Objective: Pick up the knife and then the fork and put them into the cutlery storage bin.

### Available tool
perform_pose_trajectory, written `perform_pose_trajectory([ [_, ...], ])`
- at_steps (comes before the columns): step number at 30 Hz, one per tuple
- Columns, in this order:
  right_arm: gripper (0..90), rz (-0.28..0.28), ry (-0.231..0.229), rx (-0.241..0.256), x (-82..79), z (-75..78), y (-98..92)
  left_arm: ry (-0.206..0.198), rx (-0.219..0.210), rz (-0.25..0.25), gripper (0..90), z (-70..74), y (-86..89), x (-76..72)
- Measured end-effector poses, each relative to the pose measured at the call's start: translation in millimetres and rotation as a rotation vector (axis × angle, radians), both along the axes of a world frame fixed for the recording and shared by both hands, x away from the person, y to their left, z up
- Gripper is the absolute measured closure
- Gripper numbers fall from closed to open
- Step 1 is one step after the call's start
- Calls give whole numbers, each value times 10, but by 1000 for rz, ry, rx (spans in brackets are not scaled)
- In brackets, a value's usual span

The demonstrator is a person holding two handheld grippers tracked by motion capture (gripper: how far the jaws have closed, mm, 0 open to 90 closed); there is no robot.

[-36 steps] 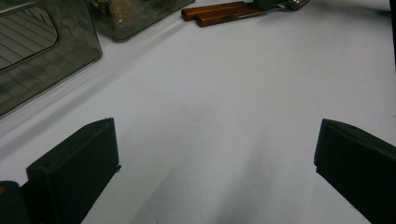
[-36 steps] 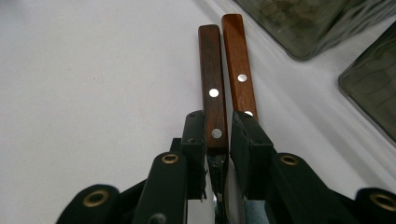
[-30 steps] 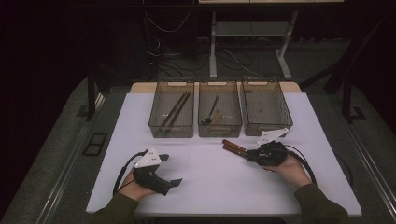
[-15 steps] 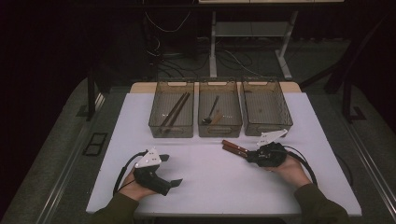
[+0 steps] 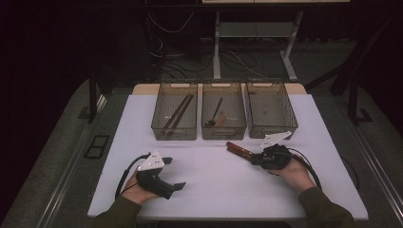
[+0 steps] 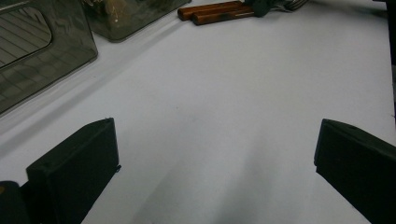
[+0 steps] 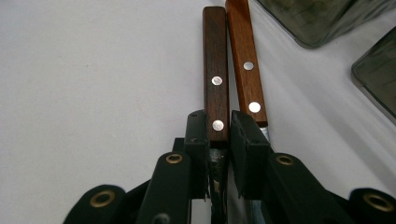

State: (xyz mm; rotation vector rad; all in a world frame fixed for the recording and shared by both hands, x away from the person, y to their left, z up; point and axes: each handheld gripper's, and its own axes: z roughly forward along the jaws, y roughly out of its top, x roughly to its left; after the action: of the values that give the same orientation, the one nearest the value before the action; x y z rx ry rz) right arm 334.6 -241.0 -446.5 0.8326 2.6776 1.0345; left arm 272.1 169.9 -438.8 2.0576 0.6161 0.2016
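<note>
The right gripper's (image 7: 218, 135) fingers (image 7: 196, 140) are closed on the darker wooden handle (image 7: 215, 70) at its rivet end; a second, lighter handle (image 7: 245, 65) lies just beside it (outside the grip, touching along its length). Both lie on the white bench (image 5: 228, 185), right of centre, just in front of the middle tray (image 5: 223, 130) and right tray (image 5: 271, 128). The left gripper (image 5: 159, 178) rests near the front left edge, fingers (image 6: 74, 168) spread wide over bare bench.
</note>
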Motion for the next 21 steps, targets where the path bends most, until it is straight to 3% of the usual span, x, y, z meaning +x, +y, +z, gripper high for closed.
perform_pose_trajectory([
  [13,779,11,13,27,-3,77,-48,1,0,-1,0,0,-2,1],
  [21,780,3,46,39,14,59,-60,1,-1,-2,0,1,-2,0],
])
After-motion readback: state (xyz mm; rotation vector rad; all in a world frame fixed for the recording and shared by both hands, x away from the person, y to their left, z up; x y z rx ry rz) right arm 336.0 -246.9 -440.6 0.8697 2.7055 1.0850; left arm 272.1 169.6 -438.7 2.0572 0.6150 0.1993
